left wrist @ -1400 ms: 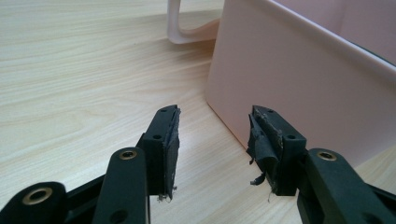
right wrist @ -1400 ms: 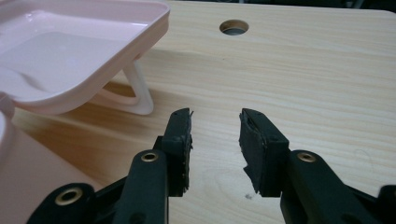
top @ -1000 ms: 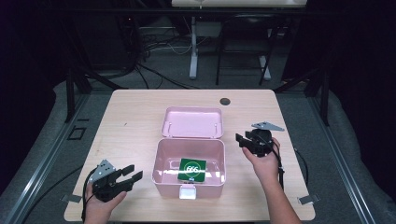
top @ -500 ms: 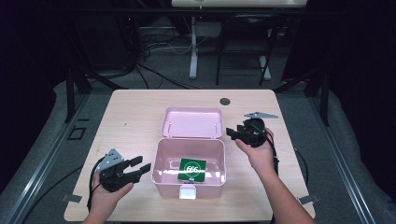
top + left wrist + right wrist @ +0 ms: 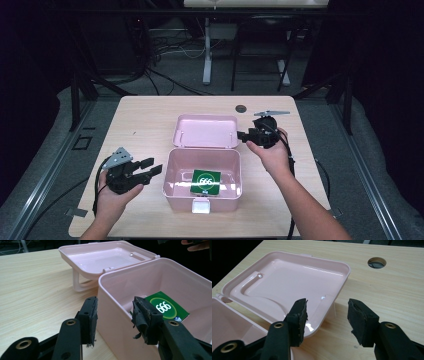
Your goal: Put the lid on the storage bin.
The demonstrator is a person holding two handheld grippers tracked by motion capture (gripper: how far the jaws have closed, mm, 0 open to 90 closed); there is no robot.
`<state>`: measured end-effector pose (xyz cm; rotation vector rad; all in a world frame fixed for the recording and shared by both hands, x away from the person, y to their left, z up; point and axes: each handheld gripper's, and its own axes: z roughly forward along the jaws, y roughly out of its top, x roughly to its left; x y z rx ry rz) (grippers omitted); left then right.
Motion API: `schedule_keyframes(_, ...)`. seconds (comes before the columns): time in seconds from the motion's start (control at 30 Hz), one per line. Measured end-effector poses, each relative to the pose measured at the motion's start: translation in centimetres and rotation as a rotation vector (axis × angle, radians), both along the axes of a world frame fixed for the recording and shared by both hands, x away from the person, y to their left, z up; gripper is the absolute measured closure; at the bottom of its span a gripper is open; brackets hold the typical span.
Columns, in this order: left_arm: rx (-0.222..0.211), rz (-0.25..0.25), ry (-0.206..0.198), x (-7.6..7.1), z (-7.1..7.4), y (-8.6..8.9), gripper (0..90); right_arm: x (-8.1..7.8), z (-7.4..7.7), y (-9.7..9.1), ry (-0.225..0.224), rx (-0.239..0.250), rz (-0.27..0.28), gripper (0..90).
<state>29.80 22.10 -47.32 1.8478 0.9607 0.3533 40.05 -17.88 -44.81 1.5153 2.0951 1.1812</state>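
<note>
A pink box (image 5: 202, 175) sits open mid-table, lid (image 5: 205, 131) laid back, a green packet (image 5: 205, 182) inside; both grippers, left (image 5: 148, 167) and right (image 5: 243, 135), are held open and empty, the left's jaws having just narrowed slightly; closing the lid seems next, calling for a grip on its edge.

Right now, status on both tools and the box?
Left tool open, jaws just closing a little, nothing between. Right tool open, empty, by the lid. Pink box open, green packet inside.

Green card (image 5: 168, 308) in the pink box (image 5: 117, 322): white digits in a green circle — "666" or "999", depending on which way it is read.
</note>
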Motion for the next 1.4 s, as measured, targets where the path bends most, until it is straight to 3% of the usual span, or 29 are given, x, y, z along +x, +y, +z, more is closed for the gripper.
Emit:
schedule_keyframes(0.43,0.001,-0.023,0.019,0.8,-0.4,-2.1,59.6,1.4,0.9,0.6,0.043,-0.008,-0.005,50.5)
schedule_keyframes(0.73,0.03,-0.033,0.021,0.6,-0.8,-2.4,64.7,2.5,1.1,1.3,0.05,-0.017,-0.008,50.4)
schedule_keyframes(1.1,0.065,-0.034,0.019,0.5,-1.2,-2.6,71.0,4.5,0.7,2.4,0.104,-0.042,-0.026,50.4)
schedule_keyframes(1.4,0.059,-0.034,0.007,0.5,-1.4,-2.5,71.1,6.0,0.2,3.2,0.138,-0.052,-0.055,50.7)
